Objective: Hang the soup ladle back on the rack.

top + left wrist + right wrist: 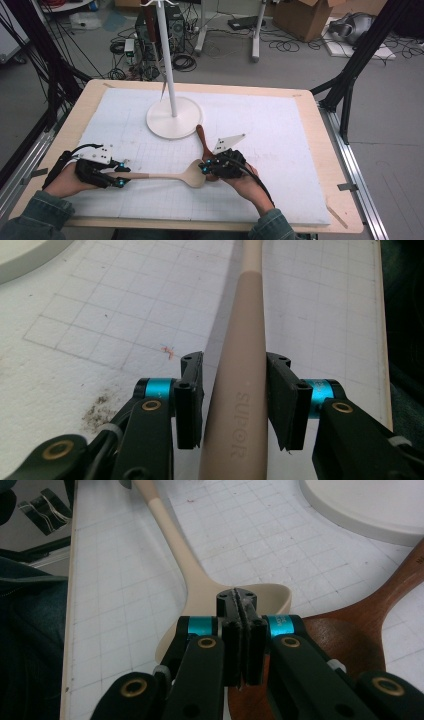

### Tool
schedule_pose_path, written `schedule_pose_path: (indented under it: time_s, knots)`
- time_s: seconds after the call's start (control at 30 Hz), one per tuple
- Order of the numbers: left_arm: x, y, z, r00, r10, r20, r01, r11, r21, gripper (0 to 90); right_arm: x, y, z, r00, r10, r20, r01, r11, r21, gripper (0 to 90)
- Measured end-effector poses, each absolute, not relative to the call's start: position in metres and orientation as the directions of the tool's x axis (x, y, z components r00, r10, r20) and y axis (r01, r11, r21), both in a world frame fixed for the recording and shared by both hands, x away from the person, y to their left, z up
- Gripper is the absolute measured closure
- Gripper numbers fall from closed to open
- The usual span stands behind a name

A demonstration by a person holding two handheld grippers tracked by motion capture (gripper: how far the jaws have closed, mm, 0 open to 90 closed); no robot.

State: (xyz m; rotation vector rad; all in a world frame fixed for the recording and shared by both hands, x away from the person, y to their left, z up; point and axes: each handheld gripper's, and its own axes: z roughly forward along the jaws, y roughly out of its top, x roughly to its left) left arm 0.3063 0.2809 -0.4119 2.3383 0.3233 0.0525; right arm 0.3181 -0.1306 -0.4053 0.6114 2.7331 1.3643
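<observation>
The beige spoon lay flat on the white grid mat of the desk, its handle pointing into the left hand-held gripper and its bowl reaching the right hand-held gripper. In the left gripper view the handle, with raised letters on it, ran straight up between the two jaws. The jaws were spread only a little; a thin gap showed on each side, so the pads did not press the handle. I judged this as the moment of release or re-grip of the beige spoon, not a firm hold.

The right hand-held gripper had its jaws pressed together, with nothing visible between the pads. Its tip stood over the rim of the beige bowl, and just beside it, to its right in the right gripper view, lay the dark brown wooden spoon. Whether the tip touched either spoon I could not tell.

Farther ahead of both grippers stood the round white base of a stand, well apart from the spoons' bowls.

The next move probably called for closing the left jaws squarely on the handle, or drawing them back along it without dragging the spoon.
</observation>
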Motion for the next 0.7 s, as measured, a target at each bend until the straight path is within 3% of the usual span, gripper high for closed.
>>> schedule_pose_path:
  time_s: [0.4, 0.7]
  knots:
    - [0.302, 0.281, -0.403, 0.98, 0.192, -0.057, 0.174, -0.675, 0.717, 66.7, 0.318, -0.133, -0.407, -0.923, 0.352, 0.152, 0.332, 0.534, 0.778, 89.6]
    - [0.303, 0.279, -0.389, 0.983, 0.176, -0.043, 0.15, -0.658, 0.738, 67.4, 0.316, -0.119, -0.402, -0.937, 0.316, 0.148, 0.308, 0.548, 0.778, 70.5]
